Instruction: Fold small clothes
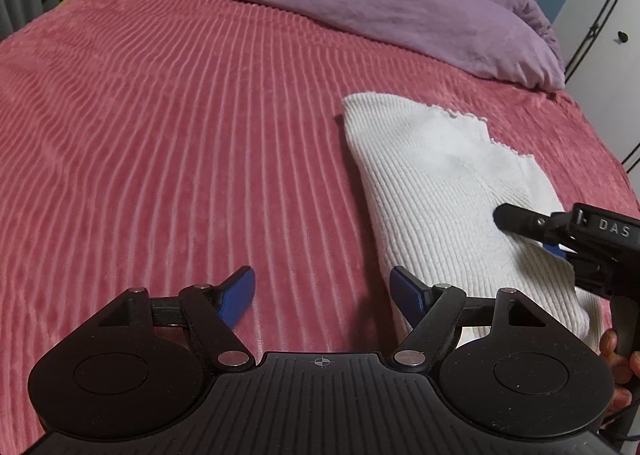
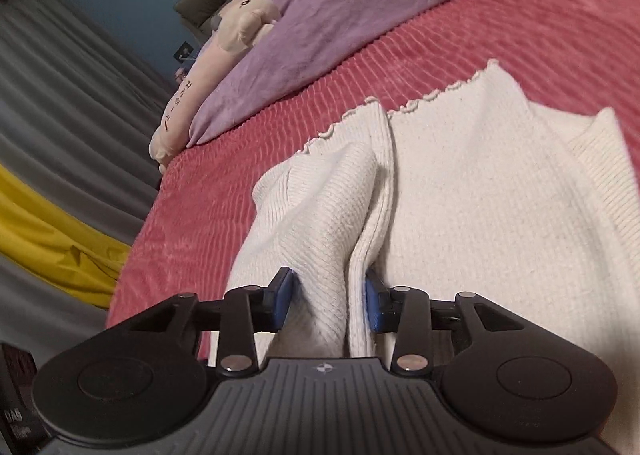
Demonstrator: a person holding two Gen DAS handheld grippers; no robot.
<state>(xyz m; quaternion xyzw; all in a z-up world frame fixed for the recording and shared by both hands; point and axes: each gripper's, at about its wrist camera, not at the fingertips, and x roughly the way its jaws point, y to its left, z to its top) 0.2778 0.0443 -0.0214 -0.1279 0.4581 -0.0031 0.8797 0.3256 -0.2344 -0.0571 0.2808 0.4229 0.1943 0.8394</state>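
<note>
A white ribbed knit garment (image 1: 436, 191) lies partly folded on the pink ribbed bedspread (image 1: 180, 127), right of centre in the left wrist view. My left gripper (image 1: 322, 295) is open and empty, low over the bedspread just left of the garment's near edge. My right gripper (image 2: 328, 303) is shut on a bunched fold of the white garment (image 2: 460, 195), with cloth pinched between its blue pads (image 2: 282, 301). The right gripper also shows at the right edge of the left wrist view (image 1: 520, 221), resting over the garment.
A purple blanket (image 1: 380, 3) lies bunched along the far side of the bed. A pale plush toy (image 2: 224, 51) lies beside it. Grey curtains and yellow cloth (image 2: 48, 231) hang past the bed's edge. A white wardrobe (image 1: 608, 27) stands at the right.
</note>
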